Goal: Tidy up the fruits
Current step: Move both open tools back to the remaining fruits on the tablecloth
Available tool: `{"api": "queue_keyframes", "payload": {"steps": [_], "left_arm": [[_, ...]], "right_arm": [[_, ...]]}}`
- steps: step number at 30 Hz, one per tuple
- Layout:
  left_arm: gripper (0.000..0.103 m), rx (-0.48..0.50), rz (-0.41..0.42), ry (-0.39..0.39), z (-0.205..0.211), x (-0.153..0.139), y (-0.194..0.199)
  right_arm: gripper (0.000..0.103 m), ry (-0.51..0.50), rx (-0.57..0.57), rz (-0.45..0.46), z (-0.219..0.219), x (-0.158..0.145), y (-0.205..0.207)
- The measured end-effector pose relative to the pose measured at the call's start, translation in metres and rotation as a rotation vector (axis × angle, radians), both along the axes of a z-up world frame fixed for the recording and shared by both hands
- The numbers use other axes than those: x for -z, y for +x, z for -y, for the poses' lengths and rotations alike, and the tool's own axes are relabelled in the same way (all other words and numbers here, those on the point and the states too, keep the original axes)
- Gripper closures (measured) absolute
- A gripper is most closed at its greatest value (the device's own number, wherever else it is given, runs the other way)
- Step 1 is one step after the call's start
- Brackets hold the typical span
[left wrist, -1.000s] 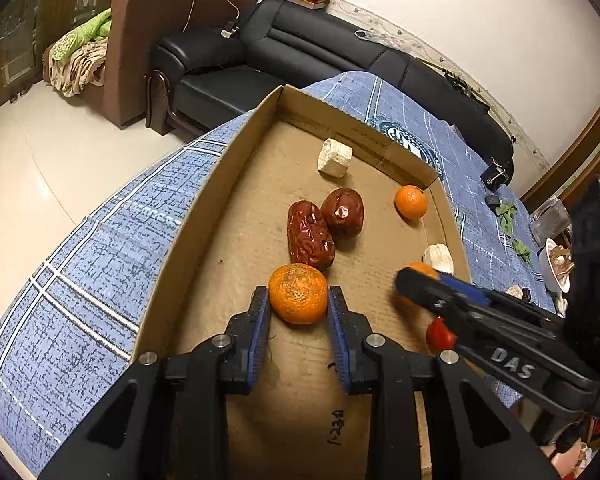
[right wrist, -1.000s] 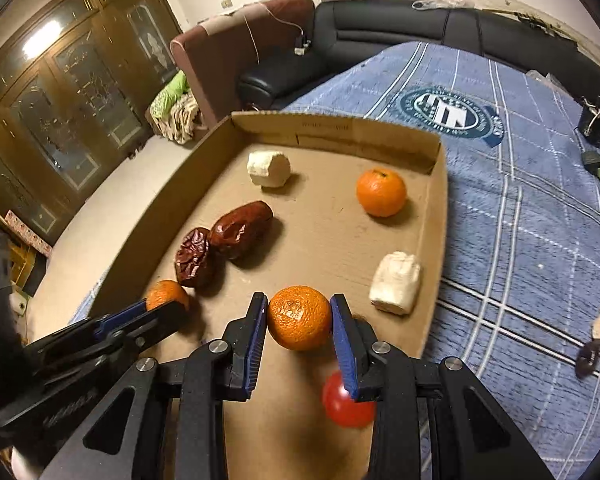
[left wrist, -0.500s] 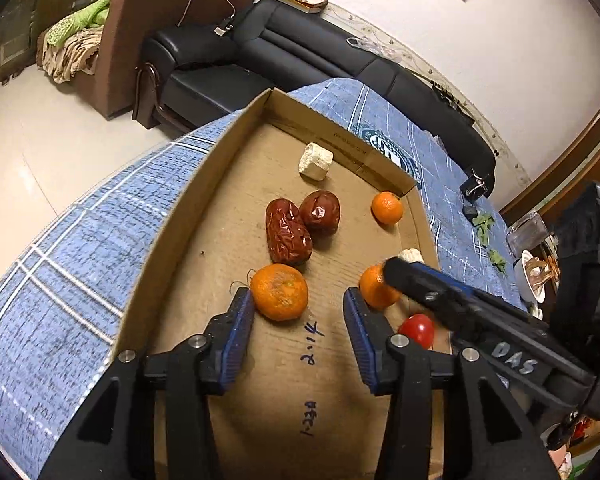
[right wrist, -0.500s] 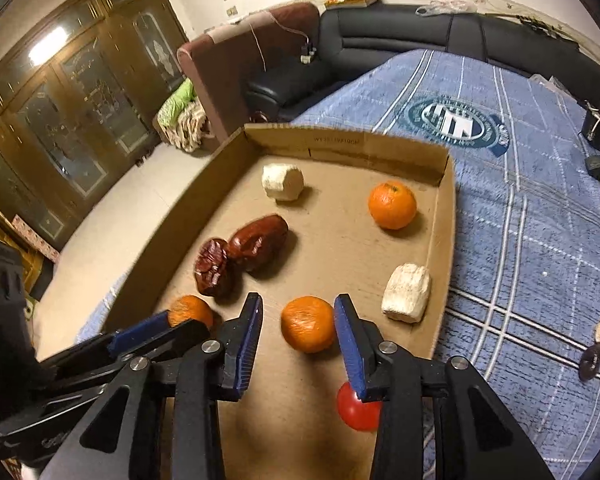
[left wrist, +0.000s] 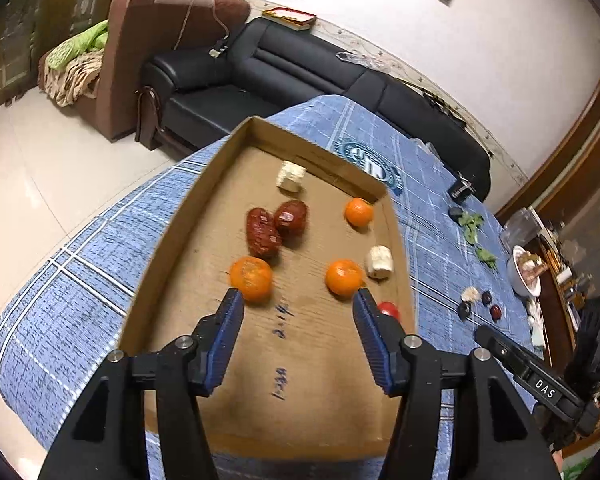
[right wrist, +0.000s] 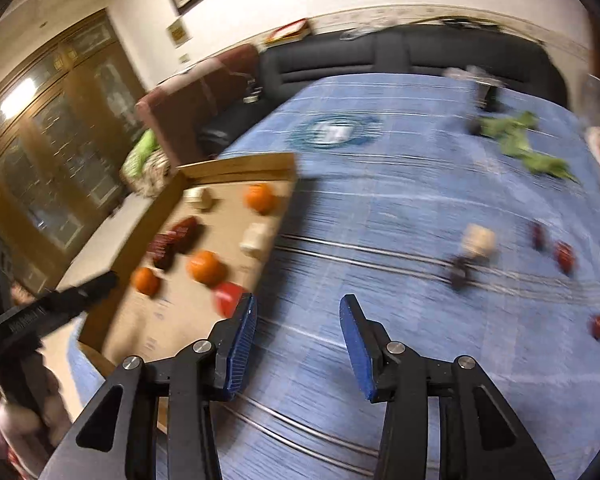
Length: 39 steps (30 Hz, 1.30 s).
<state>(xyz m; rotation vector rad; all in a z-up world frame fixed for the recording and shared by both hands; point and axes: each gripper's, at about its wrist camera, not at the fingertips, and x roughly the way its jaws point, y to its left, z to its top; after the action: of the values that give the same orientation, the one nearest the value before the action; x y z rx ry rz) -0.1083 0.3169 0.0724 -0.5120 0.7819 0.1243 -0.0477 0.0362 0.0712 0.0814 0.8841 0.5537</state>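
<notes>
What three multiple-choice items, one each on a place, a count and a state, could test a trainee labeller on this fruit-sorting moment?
1. Where does the red tomato lie?
A. in the cardboard tray's near right corner
B. on the sofa
C. on the floor

2. How many oranges are in the tray?
A. one
B. three
C. five

3. What does the left gripper hold?
A. an orange
B. a date
C. nothing, jaws open

Key: 1 A, it sits by the tray's right wall; 2 B, three orange balls show; 3 C, bare cardboard lies between its pads.

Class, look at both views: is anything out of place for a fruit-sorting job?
Yes. Several small dark-red fruits and a pale chunk lie loose on the blue tablecloth, outside the cardboard tray holding the other fruit.
</notes>
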Motion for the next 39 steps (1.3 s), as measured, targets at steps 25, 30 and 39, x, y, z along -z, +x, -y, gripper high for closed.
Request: {"api": "queue_keyframes", "payload": {"steps": [25, 30, 39], "left_arm": [[0.024, 0.410, -0.048, 0.109, 0.174, -0.003, 0.022], [0.033, 0.441, -0.095, 0.099, 0.185, 0.009, 0.029], [0.033, 0.434, -0.068, 0.145, 0.196, 0.005, 0.038]], "right_arm": [[0.054, -0.011, 0.417, -0.017, 0.221, 0.031, -0.024], [0.054, -0.002, 0.428, -0.028, 0.228, 0.034, -0.023], [0.054, -0.013, 0.446, -0.011, 0.231, 0.023, 0.001]]}}
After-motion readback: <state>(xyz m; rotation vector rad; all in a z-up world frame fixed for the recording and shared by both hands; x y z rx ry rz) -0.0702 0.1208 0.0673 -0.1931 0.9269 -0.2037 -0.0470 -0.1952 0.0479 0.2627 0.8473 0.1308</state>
